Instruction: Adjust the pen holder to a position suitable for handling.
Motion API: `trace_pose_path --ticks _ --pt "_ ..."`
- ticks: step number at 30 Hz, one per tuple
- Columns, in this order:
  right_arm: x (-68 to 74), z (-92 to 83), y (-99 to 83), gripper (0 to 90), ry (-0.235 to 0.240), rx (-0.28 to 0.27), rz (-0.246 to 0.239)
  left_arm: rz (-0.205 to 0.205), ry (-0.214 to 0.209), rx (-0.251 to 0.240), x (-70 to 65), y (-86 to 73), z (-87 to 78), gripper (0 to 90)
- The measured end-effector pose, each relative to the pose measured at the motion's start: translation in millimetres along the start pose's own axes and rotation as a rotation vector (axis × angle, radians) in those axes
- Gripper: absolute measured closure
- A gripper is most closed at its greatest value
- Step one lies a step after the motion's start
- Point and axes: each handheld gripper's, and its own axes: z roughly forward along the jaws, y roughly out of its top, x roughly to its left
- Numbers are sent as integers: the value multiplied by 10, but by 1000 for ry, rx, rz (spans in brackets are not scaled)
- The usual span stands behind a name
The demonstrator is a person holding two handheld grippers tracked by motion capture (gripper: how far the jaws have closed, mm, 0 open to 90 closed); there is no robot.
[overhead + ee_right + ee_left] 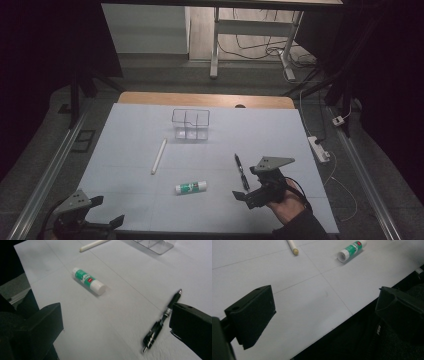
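The right gripper [244, 187] was held with jaws apart just beside the black pen [242, 171], which lay flat on the white table [280, 135]. Nothing was gripped. The glue stick [191, 187], white rod [159, 156] and clear divided box [191, 124] lay apart from it, leaving the pen unobstructed. The left gripper [106, 211] was held open at the near edge.

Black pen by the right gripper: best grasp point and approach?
Grip the black pen mid-barrel, coming straight down with the open right gripper, jaws set across its length. It lies flat on the white table sheet with free space on both sides; the ends are thin and likelier to slip.
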Motion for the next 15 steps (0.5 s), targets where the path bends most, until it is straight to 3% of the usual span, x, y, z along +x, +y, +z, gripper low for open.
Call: trace_pose_path --ticks 3,15 --pt "-26 44 36 0 15 -13 5 -2 -1 -1 2 0 -3 24" --pt "-153 318 260 0 14 -3 -59 -6 -7 -6 12 -4 -8 24"
